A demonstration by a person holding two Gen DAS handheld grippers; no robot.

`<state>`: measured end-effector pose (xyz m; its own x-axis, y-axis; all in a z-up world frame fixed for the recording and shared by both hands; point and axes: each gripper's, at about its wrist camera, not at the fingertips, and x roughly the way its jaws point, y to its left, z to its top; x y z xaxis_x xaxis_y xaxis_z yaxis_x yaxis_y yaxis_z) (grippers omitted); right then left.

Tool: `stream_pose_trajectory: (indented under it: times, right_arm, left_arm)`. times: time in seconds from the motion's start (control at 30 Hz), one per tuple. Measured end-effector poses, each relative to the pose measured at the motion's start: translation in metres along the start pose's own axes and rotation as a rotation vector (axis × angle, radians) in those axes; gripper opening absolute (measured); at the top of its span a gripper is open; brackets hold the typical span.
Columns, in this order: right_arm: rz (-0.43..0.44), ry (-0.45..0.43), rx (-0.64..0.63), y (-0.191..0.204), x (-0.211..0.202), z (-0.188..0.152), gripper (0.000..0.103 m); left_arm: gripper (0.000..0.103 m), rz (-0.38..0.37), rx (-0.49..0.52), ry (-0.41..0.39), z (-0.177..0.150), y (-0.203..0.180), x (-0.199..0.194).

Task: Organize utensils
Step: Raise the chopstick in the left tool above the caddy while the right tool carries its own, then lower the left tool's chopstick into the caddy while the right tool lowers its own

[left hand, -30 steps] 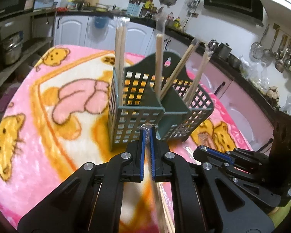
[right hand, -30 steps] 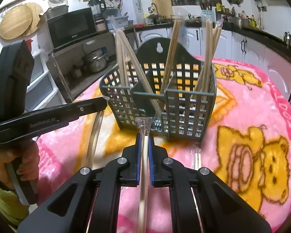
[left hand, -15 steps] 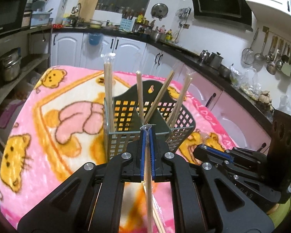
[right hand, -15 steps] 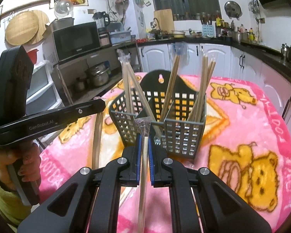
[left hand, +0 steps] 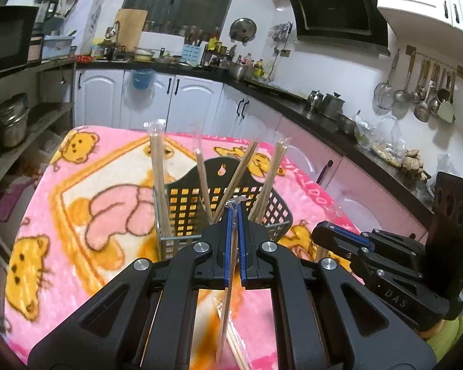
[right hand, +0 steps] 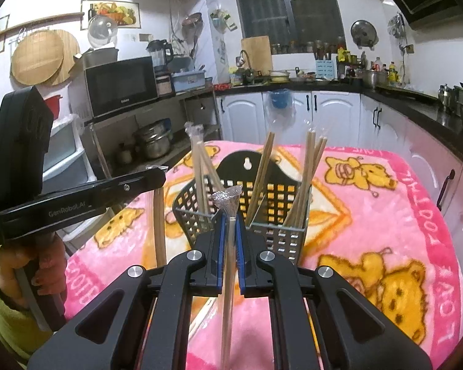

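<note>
Pale bamboo, sleeved in clear crinkled film: one wrapped chopstick pair (left hand: 230, 265) pinched between my left gripper (left hand: 235, 215)'s blue-lined pads, a second wrapped pair (right hand: 230, 262) pinched the same way in my right gripper (right hand: 229, 215). Both sets of jaws are narrowed onto the sleeves, twisted film ends poking out past the tips

Landmark: the dark plastic caddy (left hand: 219, 212), a lattice-walled basket with divided compartments and a rounded back plate pierced by a hanging slot. It stands upright just ahead of both grippers, below the level of the held sticks. Several wrapped pairs (right hand: 308, 178) already lean inside it, fanned at different angles

Step, as I judge it: carrying two more pairs to the caddy for loading. Next move calls for tipping each pair upright, bringing its lower end over a free compartment, lowering, then releasing; the leaning sticks leave narrow gaps, so one gripper at a time looks safer

Under the caddy: a plush pink blanket (right hand: 401, 215) printed with yellow bears, soft enough that I'd expect the light caddy to rock if nudged
</note>
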<state>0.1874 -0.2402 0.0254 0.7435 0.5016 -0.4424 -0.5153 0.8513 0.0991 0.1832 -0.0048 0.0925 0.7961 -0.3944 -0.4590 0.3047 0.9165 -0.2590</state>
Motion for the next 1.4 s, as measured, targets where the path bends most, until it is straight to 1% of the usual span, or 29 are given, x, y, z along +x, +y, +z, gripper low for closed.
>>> stream_pose_trajectory:
  times: [0.33, 0.67, 0.87, 1.4]
  right_arm:
    - [-0.015, -0.059, 0.000, -0.004, -0.011, 0.013, 0.007]
    - [-0.025, -0.127, -0.007, -0.006, -0.024, 0.032, 0.007]
    - [-0.029, -0.178, -0.018, -0.006, -0.035, 0.046, 0.007]
    - [-0.048, -0.296, -0.044, -0.004, -0.054, 0.082, 0.007]
  left_arm:
    - [0.002, -0.014, 0.019, -0.037, 0.013, -0.010, -0.005]
    - [0.002, -0.019, 0.033, -0.111, 0.039, -0.018, -0.016]
    - [0.002, -0.040, 0.022, -0.158, 0.052, -0.022, -0.023]
    - [0.002, -0.050, 0.043, -0.240, 0.081, -0.037, -0.027]
